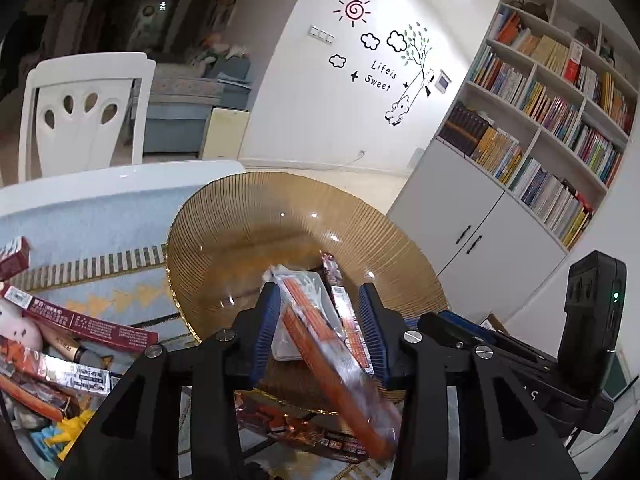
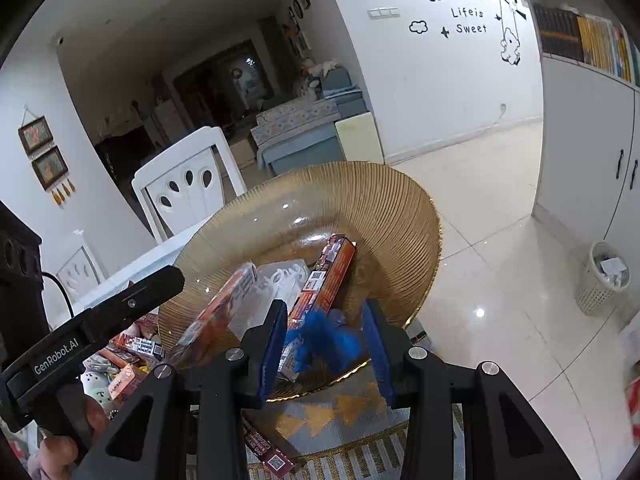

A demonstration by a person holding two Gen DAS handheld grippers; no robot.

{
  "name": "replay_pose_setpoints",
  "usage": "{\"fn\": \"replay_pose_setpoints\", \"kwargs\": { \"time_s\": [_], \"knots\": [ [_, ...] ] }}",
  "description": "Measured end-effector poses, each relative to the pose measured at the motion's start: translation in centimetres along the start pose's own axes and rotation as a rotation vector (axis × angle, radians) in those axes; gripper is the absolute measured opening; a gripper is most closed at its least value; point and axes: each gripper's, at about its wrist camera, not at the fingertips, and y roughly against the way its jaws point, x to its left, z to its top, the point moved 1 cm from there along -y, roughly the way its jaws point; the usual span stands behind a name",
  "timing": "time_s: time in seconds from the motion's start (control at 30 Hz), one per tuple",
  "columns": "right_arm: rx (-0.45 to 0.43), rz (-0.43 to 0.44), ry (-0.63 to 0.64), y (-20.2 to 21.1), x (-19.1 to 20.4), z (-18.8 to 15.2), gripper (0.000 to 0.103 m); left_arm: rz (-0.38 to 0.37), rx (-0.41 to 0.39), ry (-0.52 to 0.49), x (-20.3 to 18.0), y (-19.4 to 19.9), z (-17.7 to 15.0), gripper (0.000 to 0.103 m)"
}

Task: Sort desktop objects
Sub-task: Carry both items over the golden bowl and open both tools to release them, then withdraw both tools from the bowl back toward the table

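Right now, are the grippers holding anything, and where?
Right gripper pinches a blue fluffy thing by its middle. Left gripper grips nothing: the orange packet sits loose between its open jaws.

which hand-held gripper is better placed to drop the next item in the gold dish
Right. Its hand-held gripper holds a blue fuzzy item over the gold dish; the left stands open, its orange packet falling.
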Motion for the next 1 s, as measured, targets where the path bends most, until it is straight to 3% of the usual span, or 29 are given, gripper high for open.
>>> {"fn": "replay_pose_setpoints", "kwargs": {
  "time_s": [0.33,0.63,0.73,0.93,0.97,1.0],
  "knots": [
    [-0.024,0.055,0.011,1.6,0.4,-0.3,0.038,-0.005,-0.008,-0.005,-0.2,1.1,0.6,0.038],
    [-0.092,0.098,0.12,3.1,3.2,-0.9,0.038,-0.012,0.016,-0.006,-0.5,2.2,0.8,0.038],
    [-0.12,0.119,0.166,3.7,4.2,-1.5,0.038,0.0,0.001,-0.012,-0.4,4.5,0.5,0.038],
    [-0.15,0.153,0.249,4.3,6.4,-3.0,0.038,0.146,-0.034,-0.026,1.4,13.7,-1.7,0.039],
    [-0.157,0.158,0.263,4.4,6.8,-3.3,0.038,0.169,-0.043,-0.022,1.9,15.8,-2.6,0.043],
    [-0.165,0.165,0.28,4.4,7.3,-3.7,0.038,0.197,-0.05,-0.01,2.5,17.6,-3.6,0.053]
  ]
}}
